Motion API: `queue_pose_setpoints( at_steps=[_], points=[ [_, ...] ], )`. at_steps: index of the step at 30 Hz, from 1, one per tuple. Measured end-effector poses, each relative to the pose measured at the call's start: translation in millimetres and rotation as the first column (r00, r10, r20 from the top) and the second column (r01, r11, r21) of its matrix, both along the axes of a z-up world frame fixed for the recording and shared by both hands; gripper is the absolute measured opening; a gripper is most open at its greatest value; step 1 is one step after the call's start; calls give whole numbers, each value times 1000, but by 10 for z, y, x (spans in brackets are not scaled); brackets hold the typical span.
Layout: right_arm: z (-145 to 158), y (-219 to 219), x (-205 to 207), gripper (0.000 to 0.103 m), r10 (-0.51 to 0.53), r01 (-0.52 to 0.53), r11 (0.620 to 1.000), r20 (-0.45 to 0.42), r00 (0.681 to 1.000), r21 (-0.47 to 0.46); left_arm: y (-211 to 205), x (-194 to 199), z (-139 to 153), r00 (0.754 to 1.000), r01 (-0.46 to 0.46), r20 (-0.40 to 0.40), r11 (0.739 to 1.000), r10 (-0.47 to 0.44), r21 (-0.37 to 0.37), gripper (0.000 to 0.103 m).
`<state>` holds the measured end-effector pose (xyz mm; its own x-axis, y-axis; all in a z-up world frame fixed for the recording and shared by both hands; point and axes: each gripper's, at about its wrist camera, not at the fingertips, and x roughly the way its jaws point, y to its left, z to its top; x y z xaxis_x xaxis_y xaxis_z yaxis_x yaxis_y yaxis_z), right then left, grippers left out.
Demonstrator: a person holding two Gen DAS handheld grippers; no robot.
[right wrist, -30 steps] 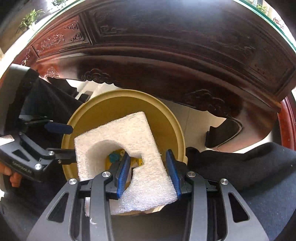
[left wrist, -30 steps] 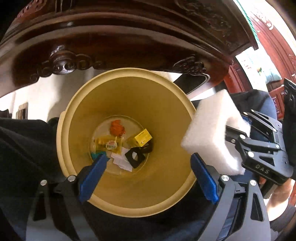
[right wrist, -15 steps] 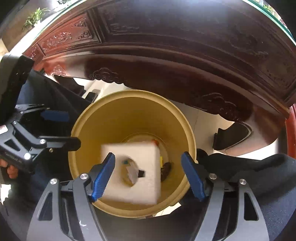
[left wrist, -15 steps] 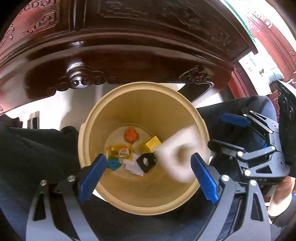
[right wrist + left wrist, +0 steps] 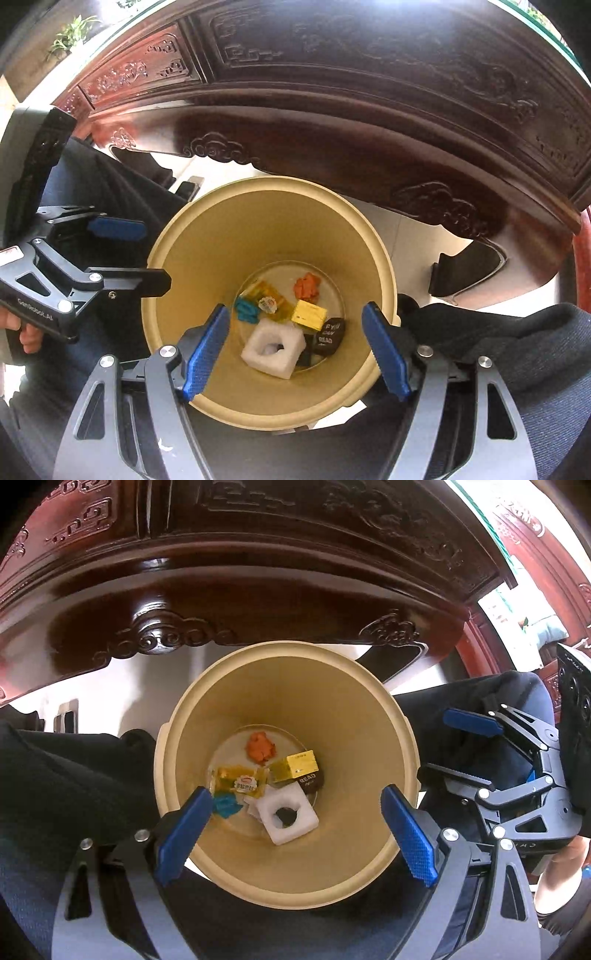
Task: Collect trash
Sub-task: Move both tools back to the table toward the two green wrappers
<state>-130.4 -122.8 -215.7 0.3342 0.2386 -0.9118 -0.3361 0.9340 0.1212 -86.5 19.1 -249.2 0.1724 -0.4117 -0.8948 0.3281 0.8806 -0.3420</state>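
Left gripper (image 5: pixel 295 823) gapes, grasping nothing, over the bin (image 5: pixel 369 716). Foam (image 5: pixel 287 818) lies on the bin floor at 6 o'clock, among wrappers. Right gripper (image 5: pixel 301 350) is likewise spread wide and bare above the foam (image 5: pixel 275 349).

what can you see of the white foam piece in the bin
The white foam piece is a squarish block that looks like soft packing foam, with a rounded hole through its middle. It lies tilted at the bottom of the yellow bin, on top of other scraps, its edge against a black label and near a yellow box. No fingers touch it; both grippers are open above the rim.
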Motion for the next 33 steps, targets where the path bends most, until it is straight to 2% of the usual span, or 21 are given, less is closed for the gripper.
queue_pose_setpoints(
  at_steps=[6, 7, 12, 16, 19, 23, 27, 30, 31, 33],
  points=[
    [94, 27, -25, 82, 7, -7, 1000, 42, 999, -7, 38, 16, 95, 999, -33, 33, 999, 33, -2, 92],
    [129, 31, -32, 86, 8, -8, 1000, 56, 998, -6, 42, 20, 143, 998, -39, 54, 999, 39, 8, 92],
    [370, -14, -14, 91, -7, 5, 1000, 142, 990, 19, 26, 71, 483, 982, -57, 181, 998, 51, 30, 93],
    [666, -63, 33, 93, -17, 3, 998, 233, 972, 57, 43, 168, 888, 952, -78, 297, 997, 69, 19, 95],
    [935, -103, 77, 94, -24, -5, 996, 324, 946, 87, 30, 268, 1221, 924, -79, 376, 997, 66, 18, 98],
    [1309, -130, 195, 94, -29, -26, 992, 436, 899, 120, 20, 487, 1666, 873, -111, 479, 994, 90, 16, 99],
    [1724, -109, 377, 94, -17, -40, 995, 572, 820, 87, 68, 872, 2098, 829, -174, 537, 985, 154, -14, 99],
    [2011, -90, 582, 94, -27, -29, 997, 642, 766, 77, 100, 1246, 2419, 785, -235, 582, 971, 214, -41, 99],
    [2096, -98, 685, 95, -37, -32, 995, 655, 754, 93, 96, 1357, 2477, 778, -252, 586, 967, 228, -41, 99],
    [2209, -126, 910, 95, -52, -36, 992, 649, 759, 120, 94, 1602, 2570, 772, -260, 587, 964, 241, -54, 99]
  ],
)
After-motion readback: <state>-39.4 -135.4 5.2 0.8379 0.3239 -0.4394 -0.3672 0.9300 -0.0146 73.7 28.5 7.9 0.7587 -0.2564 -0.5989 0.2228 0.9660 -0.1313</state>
